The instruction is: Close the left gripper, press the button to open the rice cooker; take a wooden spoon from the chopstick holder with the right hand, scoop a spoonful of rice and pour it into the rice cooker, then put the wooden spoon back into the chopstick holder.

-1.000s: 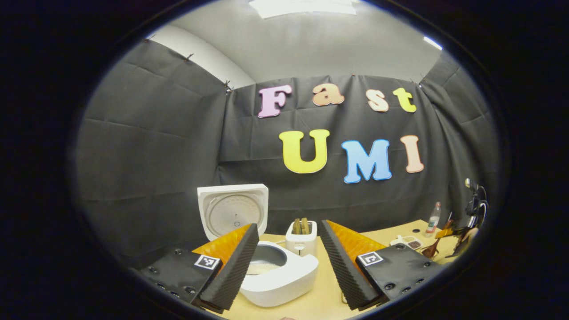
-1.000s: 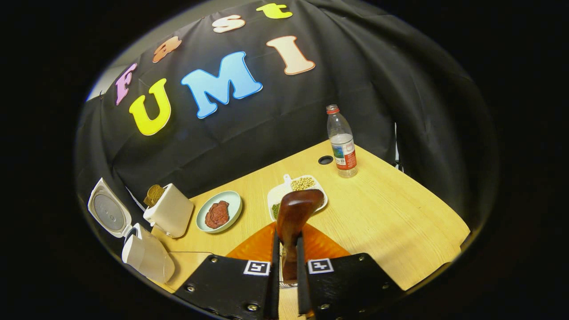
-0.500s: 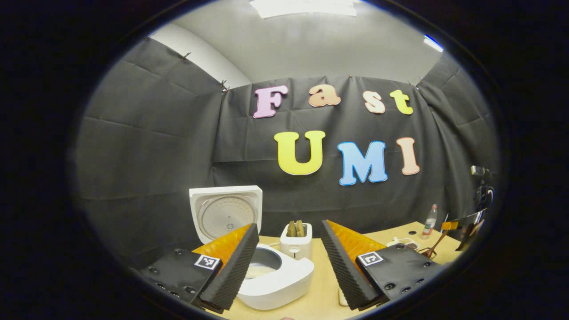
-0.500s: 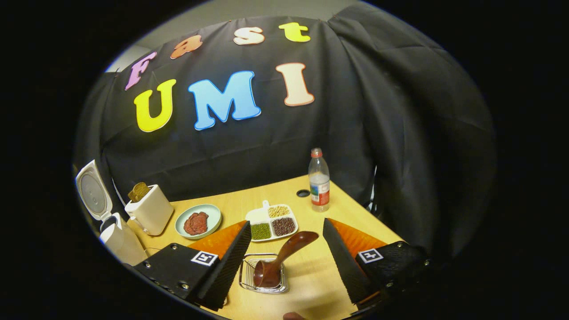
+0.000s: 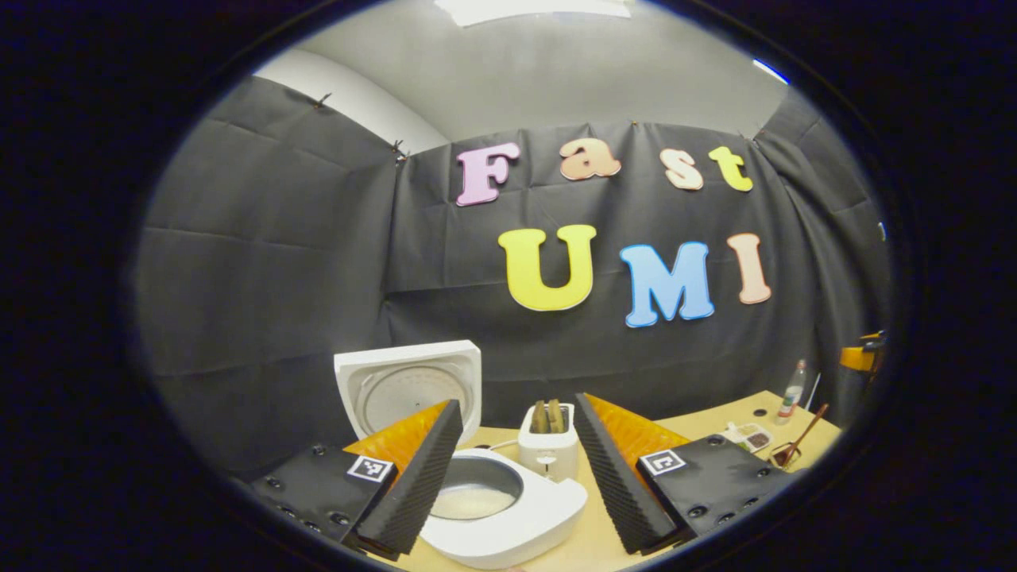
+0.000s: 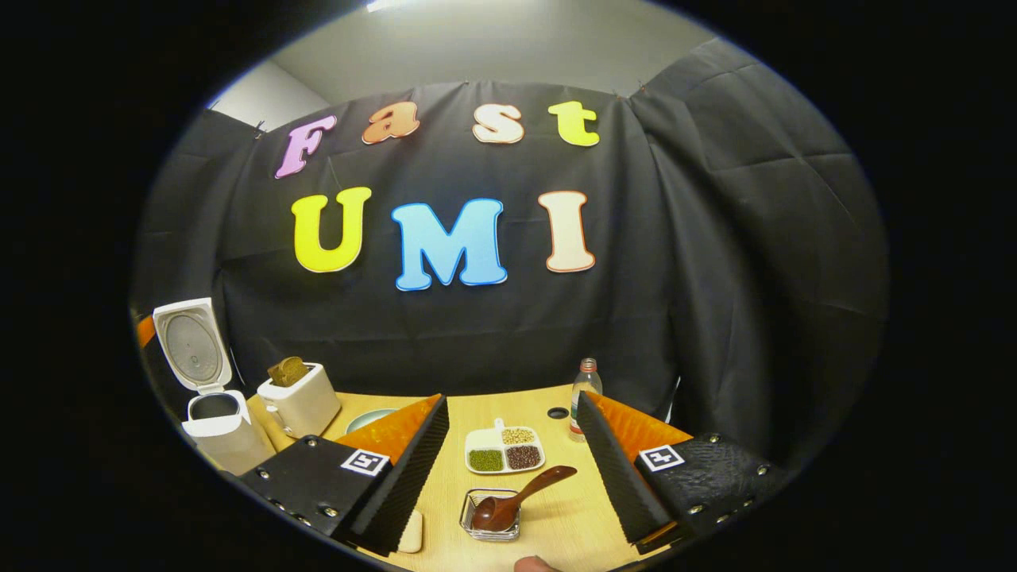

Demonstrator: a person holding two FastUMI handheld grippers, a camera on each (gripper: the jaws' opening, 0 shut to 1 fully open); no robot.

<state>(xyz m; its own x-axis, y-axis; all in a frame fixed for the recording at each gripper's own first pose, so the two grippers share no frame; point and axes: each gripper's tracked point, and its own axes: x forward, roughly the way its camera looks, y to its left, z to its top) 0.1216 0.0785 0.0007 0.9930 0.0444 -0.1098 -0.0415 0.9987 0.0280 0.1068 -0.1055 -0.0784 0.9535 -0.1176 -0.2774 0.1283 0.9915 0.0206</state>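
The white rice cooker [image 5: 508, 520] stands open with its lid [image 5: 409, 385] upright and pale rice in the pot. My left gripper [image 5: 516, 401] hangs open just in front of it, holding nothing. In the right gripper view the cooker [image 6: 214, 429] is at the far left. The wooden spoon [image 6: 520, 496] rests with its bowl in the small wire chopstick holder [image 6: 491, 520] and its handle leaning out to the right. My right gripper [image 6: 512, 400] is open above and behind the holder, apart from the spoon. The spoon [image 5: 801, 438] and holder also sit far right in the left gripper view.
A white toaster [image 6: 298, 401] with bread stands beside the cooker. On the wooden table [image 6: 548, 532] are a divided dish of beans [image 6: 504, 450], a water bottle [image 6: 584, 389], a pale plate [image 6: 369, 417] and a small white block [image 6: 411, 531]. A fingertip [image 6: 532, 564] shows at the bottom edge.
My right gripper opened and let go of the spoon, which now rests in the wire holder, then drew back and levelled out. The left gripper shifted only slightly.
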